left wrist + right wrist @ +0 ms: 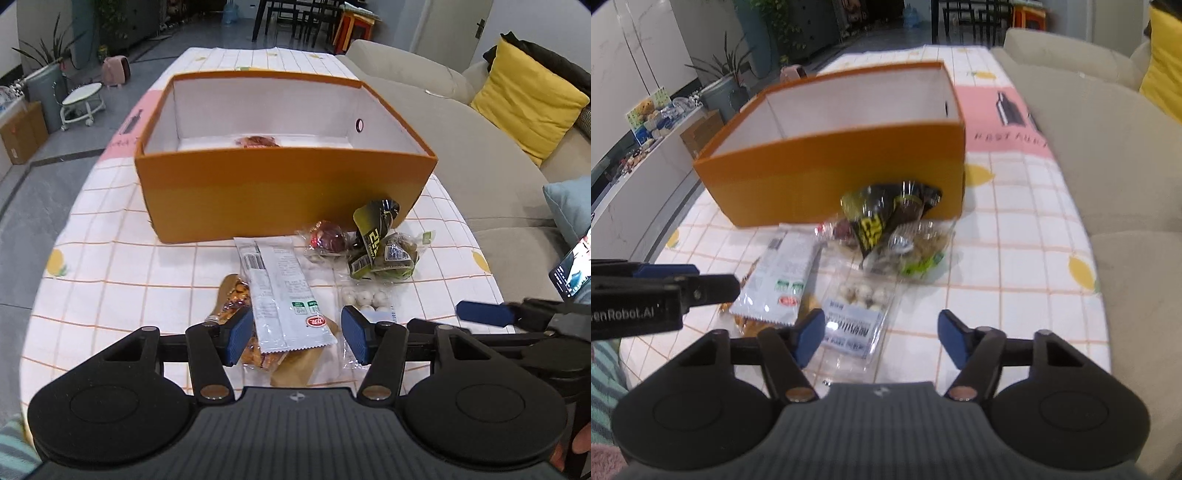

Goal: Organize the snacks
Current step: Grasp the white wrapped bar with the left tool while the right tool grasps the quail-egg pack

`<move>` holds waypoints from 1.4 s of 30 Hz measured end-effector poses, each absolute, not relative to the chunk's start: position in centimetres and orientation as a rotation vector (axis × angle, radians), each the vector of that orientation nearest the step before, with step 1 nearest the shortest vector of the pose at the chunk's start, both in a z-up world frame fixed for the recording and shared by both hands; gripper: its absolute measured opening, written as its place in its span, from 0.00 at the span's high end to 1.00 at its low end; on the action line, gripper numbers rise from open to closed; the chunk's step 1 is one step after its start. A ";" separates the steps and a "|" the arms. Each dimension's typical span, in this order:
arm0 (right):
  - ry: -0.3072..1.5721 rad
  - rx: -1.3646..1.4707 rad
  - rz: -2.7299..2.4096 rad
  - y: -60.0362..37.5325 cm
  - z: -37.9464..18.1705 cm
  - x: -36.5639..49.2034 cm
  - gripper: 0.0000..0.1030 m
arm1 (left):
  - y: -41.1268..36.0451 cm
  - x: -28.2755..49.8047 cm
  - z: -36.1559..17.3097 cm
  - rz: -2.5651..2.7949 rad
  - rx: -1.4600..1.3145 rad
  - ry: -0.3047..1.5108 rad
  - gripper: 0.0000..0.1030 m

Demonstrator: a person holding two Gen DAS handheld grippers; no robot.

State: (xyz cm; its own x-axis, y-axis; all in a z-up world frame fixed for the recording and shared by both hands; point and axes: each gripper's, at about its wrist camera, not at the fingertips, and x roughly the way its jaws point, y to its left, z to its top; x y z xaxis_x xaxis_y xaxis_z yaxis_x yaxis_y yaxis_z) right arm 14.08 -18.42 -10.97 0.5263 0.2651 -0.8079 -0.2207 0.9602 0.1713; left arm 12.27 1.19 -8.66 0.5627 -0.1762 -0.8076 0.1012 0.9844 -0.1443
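Orange box (280,192): open-topped cardboard box with white inner walls and a round hole in its right wall; stands on the checked surface (110,258), the landmark for everything below.
Inside the box: one reddish wrapped snack (258,141) lies on the floor by the near wall.
Snack pile: loose packets lie on the surface just in front of the box's near wall.
White packet (284,295): long, pale, printed with a barcode, small green marks and a red round logo near its lower end; the printing is too small to read. It lies in front of the box, atop a brown paper sleeve (295,369).
Clear biscuit wrapper (236,299): golden-brown pieces inside, just left of the white packet.
Black-and-yellow packet (373,229): leans against the box's near right corner; large yellow characters, not legible.
Red sweet in clear wrap (327,238): beside the black packet, in front of the box.
Green-tinted clear bag (399,258): barcode label, next to the black packet.
Bag of white balls (857,306): clear, with a white label in blue print, blurred.
Left gripper (295,338): jaws spread, hovering over the lower end of the white packet, pinching nothing.
Right gripper (881,338): jaws spread over the bag of white balls, pads clear of it.
Writing: "enRobot.AI" shows on the left gripper's body in the right wrist view; the surface's pink patch behind the box reads partly "REST".
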 end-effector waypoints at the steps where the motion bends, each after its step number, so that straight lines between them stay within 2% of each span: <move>1: 0.987 0.060 0.291 -18.4 -11.3 14.3 0.40 | 1.2 12.4 -9.1 -0.158 -0.088 0.958 0.35; 6: 1.043 0.110 0.300 -17.7 -12.8 15.8 0.40 | 1.5 14.0 -10.4 -0.131 -0.113 0.977 0.34; 8: 1.061 0.115 0.303 -17.2 -13.3 16.3 0.39 | 1.7 14.7 -10.9 -0.126 -0.124 0.992 0.30; 13: 1.096 0.112 0.296 -16.0 -14.5 17.3 0.31 | 1.4 15.9 -11.7 -0.135 -0.124 1.010 0.25; 16: 1.116 0.122 0.292 -15.6 -15.1 17.9 0.31 | 1.1 16.5 -12.0 -0.134 -0.104 1.018 0.20; 21: 1.124 0.115 0.295 -15.1 -15.9 18.4 0.27 | 0.7 17.8 -12.7 -0.126 -0.074 1.050 0.19; 31: 1.109 0.001 0.269 -15.3 -15.8 18.1 0.29 | -2.3 18.9 -14.2 -0.102 0.115 1.082 0.18; 42: 1.085 -0.041 0.278 -15.9 -15.5 17.4 0.33 | -3.2 19.2 -15.3 -0.078 0.198 1.076 0.19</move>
